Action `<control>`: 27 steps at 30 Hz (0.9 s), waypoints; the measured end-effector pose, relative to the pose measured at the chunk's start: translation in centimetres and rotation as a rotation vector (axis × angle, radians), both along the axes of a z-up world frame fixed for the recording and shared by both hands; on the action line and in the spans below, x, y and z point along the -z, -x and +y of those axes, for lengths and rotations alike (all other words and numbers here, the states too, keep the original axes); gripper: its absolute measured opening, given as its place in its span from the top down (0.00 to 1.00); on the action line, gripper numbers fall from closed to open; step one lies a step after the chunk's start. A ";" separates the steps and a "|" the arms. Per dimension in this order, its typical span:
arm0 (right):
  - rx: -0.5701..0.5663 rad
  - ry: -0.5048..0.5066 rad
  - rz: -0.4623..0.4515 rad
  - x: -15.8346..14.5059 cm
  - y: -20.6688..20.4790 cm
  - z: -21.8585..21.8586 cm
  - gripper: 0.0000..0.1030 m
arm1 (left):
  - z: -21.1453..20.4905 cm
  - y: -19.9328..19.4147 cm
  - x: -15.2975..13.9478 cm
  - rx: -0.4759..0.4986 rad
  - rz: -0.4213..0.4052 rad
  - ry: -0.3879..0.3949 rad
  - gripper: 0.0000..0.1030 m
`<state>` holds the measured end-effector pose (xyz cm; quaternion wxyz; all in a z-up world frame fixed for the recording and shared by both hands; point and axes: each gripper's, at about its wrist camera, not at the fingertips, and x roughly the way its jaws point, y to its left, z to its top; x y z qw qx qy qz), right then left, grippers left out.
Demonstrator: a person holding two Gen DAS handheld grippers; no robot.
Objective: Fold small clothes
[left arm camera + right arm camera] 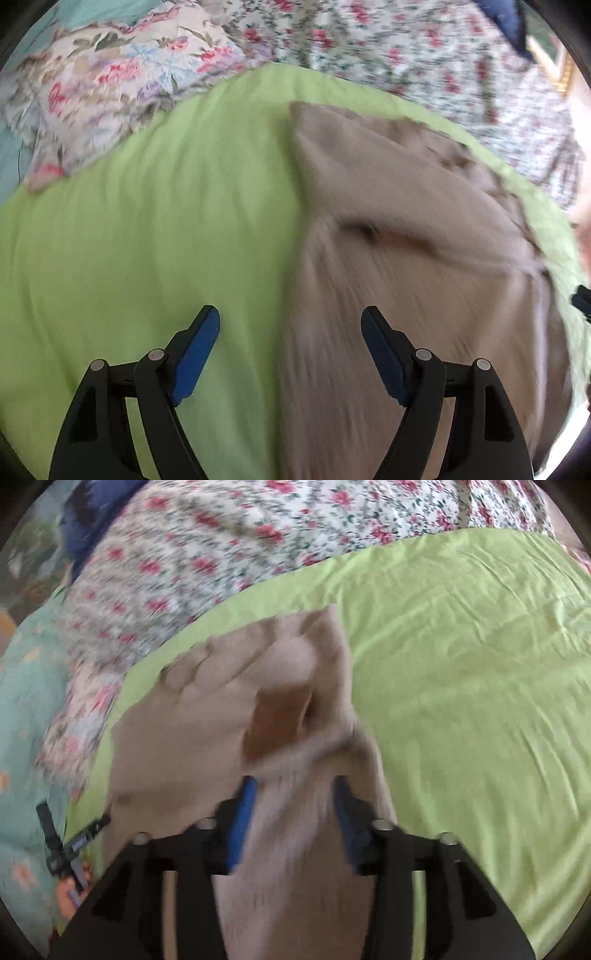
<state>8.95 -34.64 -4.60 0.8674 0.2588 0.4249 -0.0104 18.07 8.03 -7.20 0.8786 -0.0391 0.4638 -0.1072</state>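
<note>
**Fold barely begun, one edge lifted**

The soft beige knit garment (192,738) sits directly ahead of my right claw (293,823), whose jaws pinch a bunched fold of it and raise it off the lime-green sheet (461,701). My left claw (290,350) hangs wide and empty, straddling the garment's left edge. I judge no fold finished yet. Flowered bedding (406,55) lies beyond.
</note>
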 end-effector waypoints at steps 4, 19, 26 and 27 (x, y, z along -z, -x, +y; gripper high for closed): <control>-0.067 0.032 0.037 -0.3 6.1 2.3 0.44 | 0.5 6.8 0.2 0.069 0.019 0.026 0.21; -0.060 0.073 0.143 2.3 20.4 3.6 0.42 | 0.8 22.2 2.9 0.274 0.074 0.105 0.20; -0.149 -0.152 0.048 4.2 20.1 3.3 0.41 | 1.8 21.6 3.3 0.304 0.106 0.299 0.23; -0.163 -0.166 0.038 4.4 20.2 3.2 0.41 | 1.9 21.6 3.4 0.312 0.111 0.314 0.26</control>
